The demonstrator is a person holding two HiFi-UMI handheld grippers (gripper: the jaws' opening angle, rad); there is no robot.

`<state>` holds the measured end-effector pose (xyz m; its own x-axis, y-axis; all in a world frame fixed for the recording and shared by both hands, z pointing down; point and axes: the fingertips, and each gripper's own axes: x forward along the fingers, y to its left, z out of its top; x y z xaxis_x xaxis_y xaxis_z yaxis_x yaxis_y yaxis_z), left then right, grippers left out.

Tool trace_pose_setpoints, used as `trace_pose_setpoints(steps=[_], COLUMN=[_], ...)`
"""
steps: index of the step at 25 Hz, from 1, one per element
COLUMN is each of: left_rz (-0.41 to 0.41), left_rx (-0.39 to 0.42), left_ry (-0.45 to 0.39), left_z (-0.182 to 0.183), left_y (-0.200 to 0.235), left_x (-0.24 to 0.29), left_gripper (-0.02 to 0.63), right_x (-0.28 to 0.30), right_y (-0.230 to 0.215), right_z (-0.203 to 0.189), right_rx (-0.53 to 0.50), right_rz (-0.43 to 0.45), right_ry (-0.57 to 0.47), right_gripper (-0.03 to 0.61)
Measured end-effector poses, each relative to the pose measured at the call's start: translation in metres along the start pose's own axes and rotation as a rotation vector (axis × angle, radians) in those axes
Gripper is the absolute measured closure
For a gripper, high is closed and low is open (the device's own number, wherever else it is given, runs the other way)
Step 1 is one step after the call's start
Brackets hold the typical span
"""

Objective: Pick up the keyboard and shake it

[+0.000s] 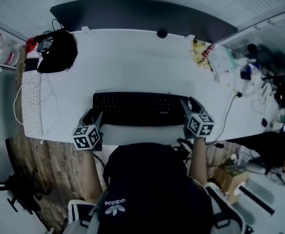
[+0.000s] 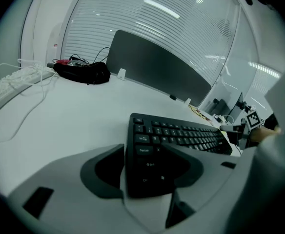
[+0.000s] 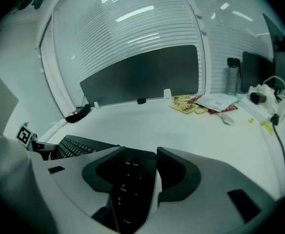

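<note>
Two grippers flank the black keyboard (image 1: 137, 108), which lies flat on the white table (image 1: 132, 57) near its front edge, right in front of you. Your left gripper (image 1: 94, 116) sits at the keyboard's left end and your right gripper (image 1: 189, 106) at its right end, both angled down toward the table.

In the left gripper view your jaws stand wide apart. The keyboard's left end, the corner with the shift and control keys, lies between them. The jaw on the left of that view stands just clear of the keyboard's edge, and nothing shows a squeeze. In the right gripper view your jaws are likewise spread wide, and the number-pad end lies in the gap between them, unclamped. Neither of your grippers has hold of anything.

Off to your left a white keyboard (image 1: 31, 104) lies along the table's left edge, and a black bag (image 1: 58, 50) sits at the far left corner. Some yellow packets (image 1: 200, 51) and papers (image 1: 223, 60) lie toward the far right. A dark panel (image 1: 142, 13) stands along the back edge.
</note>
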<state>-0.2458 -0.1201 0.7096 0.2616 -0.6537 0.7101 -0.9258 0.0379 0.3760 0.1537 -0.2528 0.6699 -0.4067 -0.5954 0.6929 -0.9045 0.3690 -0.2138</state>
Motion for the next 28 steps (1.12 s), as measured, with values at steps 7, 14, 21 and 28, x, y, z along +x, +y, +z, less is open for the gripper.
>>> trace_pose_setpoints(steps=[7, 14, 21, 28], left_rz=[-0.016, -0.012, -0.001, -0.008], left_rx=[0.000, -0.011, -0.008, -0.032], left_ry=[0.021, 0.044, 0.051, 0.003], left_z=[0.002, 0.001, 0.000, 0.004], left_y=[-0.003, -0.001, -0.002, 0.000], left_x=[0.002, 0.001, 0.002, -0.008], left_gripper=[0.402, 0.402, 0.403, 0.403], right_x=[0.013, 0.011, 0.012, -0.002], right_y=[-0.003, -0.004, 0.001, 0.012], right_z=[-0.010, -0.019, -0.020, 0.002], right_rx=[0.096, 0.236, 0.327, 0.263], right_rz=[0.067, 0.131, 0.168, 0.163], right_ry=[0.056, 0.095, 0.088, -0.018], right_gripper=[0.390, 0.382, 0.385, 0.388])
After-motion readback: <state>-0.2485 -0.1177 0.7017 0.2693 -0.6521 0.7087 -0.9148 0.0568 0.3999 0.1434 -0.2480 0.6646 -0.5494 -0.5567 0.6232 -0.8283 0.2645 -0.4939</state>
